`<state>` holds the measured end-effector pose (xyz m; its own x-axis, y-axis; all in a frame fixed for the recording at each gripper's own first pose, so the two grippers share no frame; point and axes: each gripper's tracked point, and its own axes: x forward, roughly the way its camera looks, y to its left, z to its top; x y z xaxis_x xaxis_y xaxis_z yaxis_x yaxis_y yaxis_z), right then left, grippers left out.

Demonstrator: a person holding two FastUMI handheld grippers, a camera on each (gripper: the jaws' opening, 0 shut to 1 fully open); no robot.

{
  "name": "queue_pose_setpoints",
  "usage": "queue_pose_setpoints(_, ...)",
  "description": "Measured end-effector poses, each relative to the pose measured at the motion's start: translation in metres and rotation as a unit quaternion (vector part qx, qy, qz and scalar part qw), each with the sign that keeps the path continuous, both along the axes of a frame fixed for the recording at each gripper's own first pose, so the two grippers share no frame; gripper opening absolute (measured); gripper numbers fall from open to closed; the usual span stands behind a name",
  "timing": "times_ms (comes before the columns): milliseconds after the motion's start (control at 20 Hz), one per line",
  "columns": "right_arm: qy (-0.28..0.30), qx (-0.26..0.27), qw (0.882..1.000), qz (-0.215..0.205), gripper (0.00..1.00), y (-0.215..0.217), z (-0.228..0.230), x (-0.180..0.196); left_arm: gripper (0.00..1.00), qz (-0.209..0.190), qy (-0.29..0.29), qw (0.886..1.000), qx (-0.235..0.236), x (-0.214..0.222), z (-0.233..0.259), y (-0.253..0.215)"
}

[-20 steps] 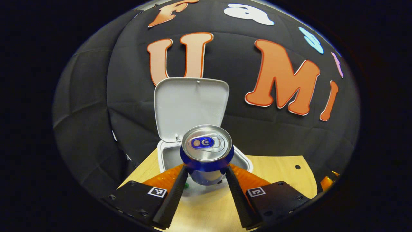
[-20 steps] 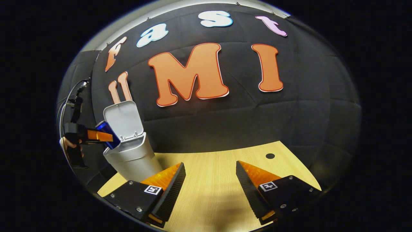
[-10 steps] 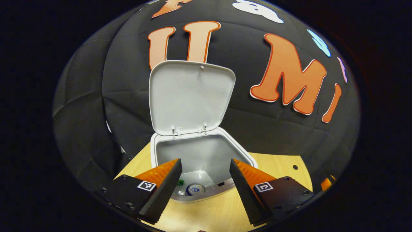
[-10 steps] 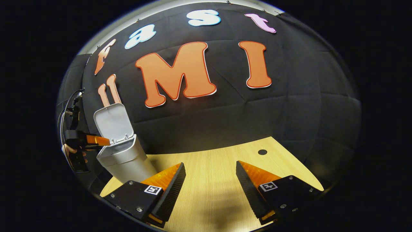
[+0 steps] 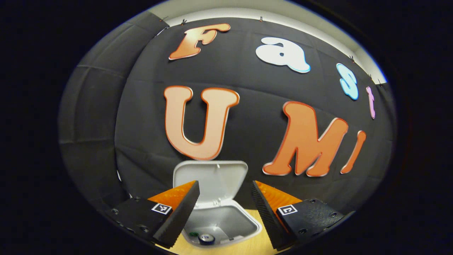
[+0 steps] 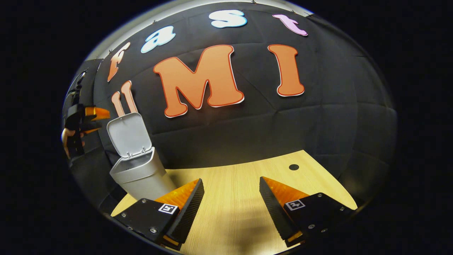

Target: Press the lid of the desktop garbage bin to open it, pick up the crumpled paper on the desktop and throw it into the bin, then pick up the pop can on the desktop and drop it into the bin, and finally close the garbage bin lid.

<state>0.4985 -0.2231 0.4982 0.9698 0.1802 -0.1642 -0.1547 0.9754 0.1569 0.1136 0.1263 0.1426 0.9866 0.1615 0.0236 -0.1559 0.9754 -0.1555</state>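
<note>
one bin (image 5: 244, 221), one lid (image 5: 210, 184), two grippers — and the job nearly done. the desktop garbage bin stands open at the back left of the wooden table (image 6: 240, 198), its white lid tipped up against the booth's black wall. deep in the bin, in the left gripper view, one pop can (image 5: 206, 238) lies end-on at the bottom with a small green speck beside it; whether the crumpled paper is down there too cannot be told from here.

the left gripper (image 5: 225, 209) hangs high above the bin with its jaws spread wide and nothing between them. in the right gripper view it shows at the far left, held in a person's hand (image 6: 66, 136), above and beside the raised lid. the right gripper (image 6: 230, 207) waits low over the bare tabletop, well apart from the bin, jaws also spread wide and empty.

what looks left is closing the lid — and that is where trouble could come. the bin looks light and tall; a push landing on the lid's upper edge from the front might shove the whole thing back toward the wall or tip it, not swing the lid down. a wide-open jaw could also straddle the thin lid edge and catch it. a lid pressed down too softly may not latch and could spring back up.
</note>
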Motion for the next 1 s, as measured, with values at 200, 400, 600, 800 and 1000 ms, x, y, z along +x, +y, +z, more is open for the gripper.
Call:
queue_pose_setpoints(200, -0.007, 0.007, 1.000, -0.011, 0.94, -0.012, 0.007, -0.001, 0.93, 0.033, -0.001, 0.999, 0.042, 0.057, 0.031, 0.023)
queue_pose_setpoints(400, -0.013, 0.007, 0.999, -0.029, 0.94, -0.028, 0.010, -0.003, 0.92, 0.034, 0.030, 0.996, 0.077, 0.108, 0.026, 0.020)
queue_pose_setpoints(600, -0.005, 0.011, 0.999, -0.038, 0.94, -0.037, 0.006, -0.004, 0.93, 0.045, 0.072, 0.994, 0.074, 0.127, -0.009, 0.027)
queue_pose_setpoints(800, 0.004, 0.011, 0.999, -0.037, 0.94, -0.037, -0.001, -0.004, 0.94, 0.027, 0.062, 0.996, 0.051, 0.106, -0.021, 0.019)
queue_pose_setpoints(1000, 0.003, 0.014, 1.000, -0.020, 0.94, -0.025, 0.003, -0.005, 0.90, -0.001, 0.065, 0.997, 0.044, 0.062, -0.049, -0.014)
